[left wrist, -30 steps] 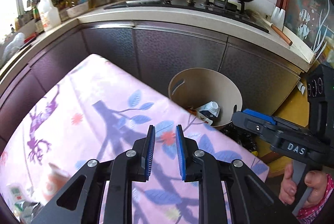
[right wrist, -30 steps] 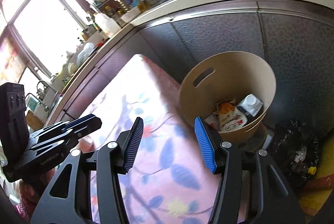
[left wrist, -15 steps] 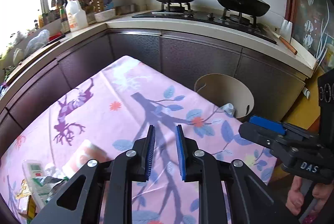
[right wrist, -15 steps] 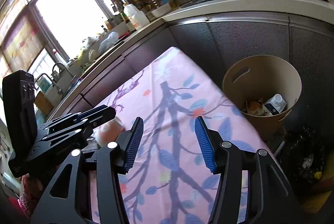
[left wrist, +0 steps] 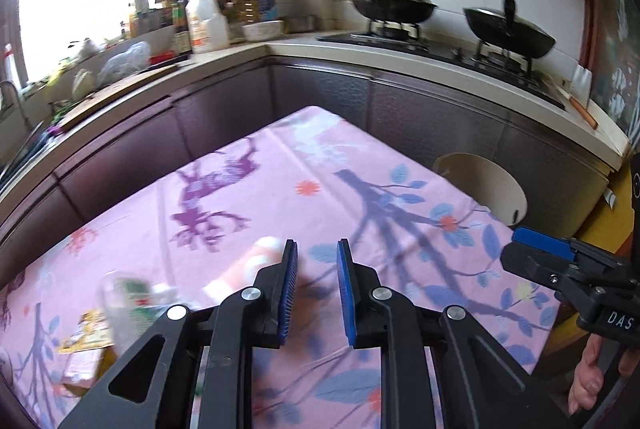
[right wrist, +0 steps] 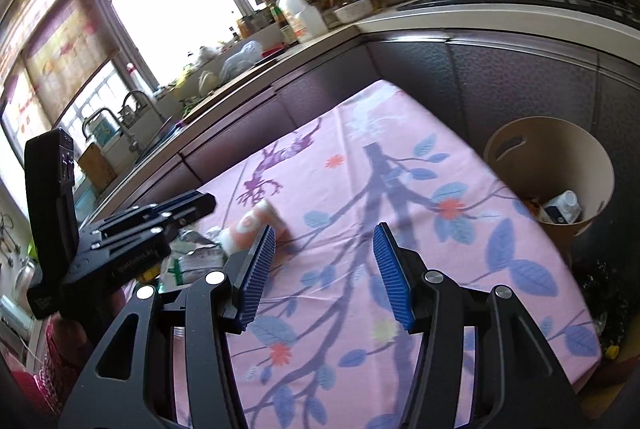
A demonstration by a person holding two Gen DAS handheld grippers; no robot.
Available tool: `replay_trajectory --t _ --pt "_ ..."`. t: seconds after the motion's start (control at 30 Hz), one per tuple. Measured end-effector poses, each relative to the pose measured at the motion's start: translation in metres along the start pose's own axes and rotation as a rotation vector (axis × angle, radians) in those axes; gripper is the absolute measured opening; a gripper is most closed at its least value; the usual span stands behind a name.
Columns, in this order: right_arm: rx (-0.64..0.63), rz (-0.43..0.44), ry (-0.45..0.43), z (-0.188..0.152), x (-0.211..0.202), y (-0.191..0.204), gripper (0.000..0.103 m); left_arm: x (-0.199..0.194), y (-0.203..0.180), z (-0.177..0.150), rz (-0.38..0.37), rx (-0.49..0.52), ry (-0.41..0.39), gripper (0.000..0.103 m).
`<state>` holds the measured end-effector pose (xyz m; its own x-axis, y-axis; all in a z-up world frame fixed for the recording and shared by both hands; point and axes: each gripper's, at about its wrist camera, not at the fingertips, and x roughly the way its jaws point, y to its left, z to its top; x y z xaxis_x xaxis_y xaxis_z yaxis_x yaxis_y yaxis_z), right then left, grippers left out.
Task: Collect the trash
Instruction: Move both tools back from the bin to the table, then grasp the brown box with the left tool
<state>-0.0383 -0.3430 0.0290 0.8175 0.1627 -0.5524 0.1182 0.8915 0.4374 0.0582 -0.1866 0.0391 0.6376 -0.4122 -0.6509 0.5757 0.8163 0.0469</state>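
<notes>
An orange-and-white paper cup (left wrist: 256,261) lies on its side on the pink flowered tablecloth (left wrist: 360,185), just left of my left gripper (left wrist: 316,245). That gripper's blue pads stand a narrow gap apart with nothing between them. Blurred wrappers and a green-and-white packet (left wrist: 132,293) lie further left. My right gripper (right wrist: 325,229) hangs open and empty above the cloth, with the cup (right wrist: 250,225) beside its left fingertip. A beige round bin (right wrist: 548,157) stands beyond the table's right edge, holding a small white carton (right wrist: 562,207) and other litter.
Dark cabinets and a pale counter (left wrist: 400,57) wrap around the far side, with two black woks (left wrist: 392,7) on the stove and bottles (left wrist: 206,21) in the corner. A black bag (right wrist: 600,293) lies on the floor near the bin. A hand (left wrist: 588,377) grips the right handle.
Both views have swung left, away from the bin and over the table. The cup and wrappers have come into view at lower left. Neither gripper's jaws have changed.
</notes>
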Motion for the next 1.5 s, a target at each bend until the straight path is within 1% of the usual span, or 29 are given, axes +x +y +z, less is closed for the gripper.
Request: replay_trajectory --t 0.1,0.13,0.2,0.27,0.37,0.47,0.53,0.6,0.67,0.73,0.8,0.87,0.93,1.0,1.03,1.07,1.1,1.13,1.23,1.4,1.43,1.5 --pt "-0.023 0.026 0.023 -0.004 0.011 0.016 0.052 -0.018 0.042 -0.006 0.027 -0.055 -0.009 0.021" --pt "-0.030 0.033 0.032 -0.006 0.015 0.022 0.052 -0.028 0.065 -0.010 0.043 -0.086 -0.014 0.021" --pt "-0.045 0.054 0.056 -0.011 0.026 0.035 0.052 -0.039 0.092 -0.015 0.072 -0.122 -0.017 0.021" --pt "-0.059 0.077 0.083 -0.016 0.038 0.046 0.052 -0.053 0.127 -0.025 0.121 -0.167 -0.016 0.021" --pt "-0.081 0.109 0.120 -0.024 0.054 0.062 0.052 -0.072 0.174 -0.047 0.188 -0.239 0.001 0.021" --pt "-0.106 0.141 0.168 -0.034 0.072 0.082 0.052 -0.084 0.214 -0.073 0.234 -0.312 0.034 0.020" --pt "-0.117 0.163 0.197 -0.040 0.082 0.093 0.052 -0.089 0.235 -0.089 0.233 -0.363 0.059 0.019" --pt "-0.136 0.172 0.214 -0.044 0.090 0.103 0.051 -0.093 0.250 -0.104 0.210 -0.410 0.079 0.020" --pt "-0.168 0.172 0.226 -0.048 0.097 0.114 0.051 -0.095 0.262 -0.120 0.176 -0.465 0.096 0.024" --pt "-0.186 0.183 0.244 -0.051 0.103 0.124 0.051 -0.092 0.268 -0.128 0.136 -0.501 0.110 0.030" --pt "-0.205 0.189 0.256 -0.052 0.109 0.135 0.051 -0.086 0.271 -0.131 0.091 -0.525 0.124 0.031" --pt "-0.211 0.196 0.260 -0.051 0.114 0.144 0.051 -0.078 0.272 -0.131 0.039 -0.548 0.134 0.034" --pt "-0.215 0.200 0.261 -0.050 0.117 0.150 0.051 -0.071 0.270 -0.127 0.019 -0.561 0.133 0.056" --pt "-0.222 0.201 0.261 -0.049 0.118 0.153 0.051 -0.067 0.264 -0.123 0.004 -0.547 0.127 0.059" --pt "-0.229 0.196 0.261 -0.051 0.119 0.155 0.051 -0.062 0.258 -0.119 0.001 -0.529 0.129 0.063" --pt "-0.234 0.192 0.263 -0.052 0.120 0.156 0.051 -0.058 0.253 -0.116 0.010 -0.511 0.129 0.067" --pt "-0.238 0.189 0.265 -0.053 0.121 0.157 0.051 -0.055 0.247 -0.113 0.022 -0.491 0.129 0.076" --pt "-0.242 0.188 0.268 -0.054 0.122 0.158 0.051 -0.050 0.241 -0.109 0.036 -0.466 0.129 0.079" --pt "-0.255 0.186 0.274 -0.054 0.124 0.161 0.051 -0.035 0.225 -0.102 0.070 -0.401 0.147 0.080" --pt "-0.262 0.193 0.252 -0.042 0.123 0.166 0.051 -0.012 0.211 -0.104 0.134 -0.338 0.190 0.079" --pt "-0.267 0.195 0.248 -0.041 0.122 0.168 0.051 -0.008 0.212 -0.107 0.145 -0.338 0.198 0.071" --pt "-0.277 0.198 0.246 -0.038 0.123 0.172 0.051 -0.005 0.216 -0.111 0.139 -0.347 0.211 0.059"
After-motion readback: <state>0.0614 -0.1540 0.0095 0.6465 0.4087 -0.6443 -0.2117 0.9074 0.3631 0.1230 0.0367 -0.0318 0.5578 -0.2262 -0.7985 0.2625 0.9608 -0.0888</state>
